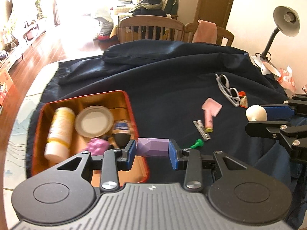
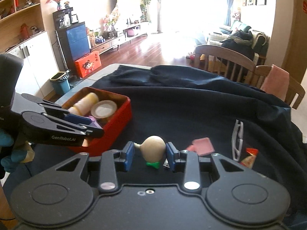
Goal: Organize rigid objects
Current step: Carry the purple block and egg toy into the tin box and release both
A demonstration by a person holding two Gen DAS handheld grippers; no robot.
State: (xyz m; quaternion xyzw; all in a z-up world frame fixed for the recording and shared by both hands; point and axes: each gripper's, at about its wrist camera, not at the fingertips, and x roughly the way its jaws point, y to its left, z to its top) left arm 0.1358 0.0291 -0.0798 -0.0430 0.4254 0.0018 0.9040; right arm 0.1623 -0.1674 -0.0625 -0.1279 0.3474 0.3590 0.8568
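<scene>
Both tongs are closed on something. Left tongs (image 1: pixel 152 150) pinch a faceted lilac plastic block (image 1: pixel 152 147) end to end between their blue pads, and the block hangs over the near right corner of the red metal tin with the orange-gold inside (image 1: pixel 134 113). Right tongs (image 2: pixel 149 153) squeeze a pale cream onion-shaped piece (image 2: pixel 154 148) by its sides, its small stem pointing to the left pad; in the left wrist view that piece shows well to the right of the tin, off the cloth.

Inside the tin lie a white and yellow bottle (image 1: pixel 59 130) on its side against the left wall, a round clear-topped container (image 1: pixel 94 121) beside it, a dark blue-labelled item (image 1: pixel 121 129) and a bumpy purple thing (image 1: pixel 96 145) near the front; blur hides what these last two are.

Right of the tin, on the dark navy cloth (image 1: pixel 163 80) covering the table, rest a small green peg (image 1: pixel 196 143), a silver nail clipper (image 1: pixel 201 130), a pink flat-headed tube with a yellow cap (image 1: pixel 210 113), white-framed glasses (image 1: pixel 227 89) and a red and white packet (image 1: pixel 243 99), each farther from the tin than the last. Past the cloth's far right edge stands a grey gooseneck desk lamp (image 1: pixel 285 21). Behind the table, beyond the tin, are two wooden chairs (image 1: pixel 151 26), one draped with a pink towel (image 1: pixel 204 31).
</scene>
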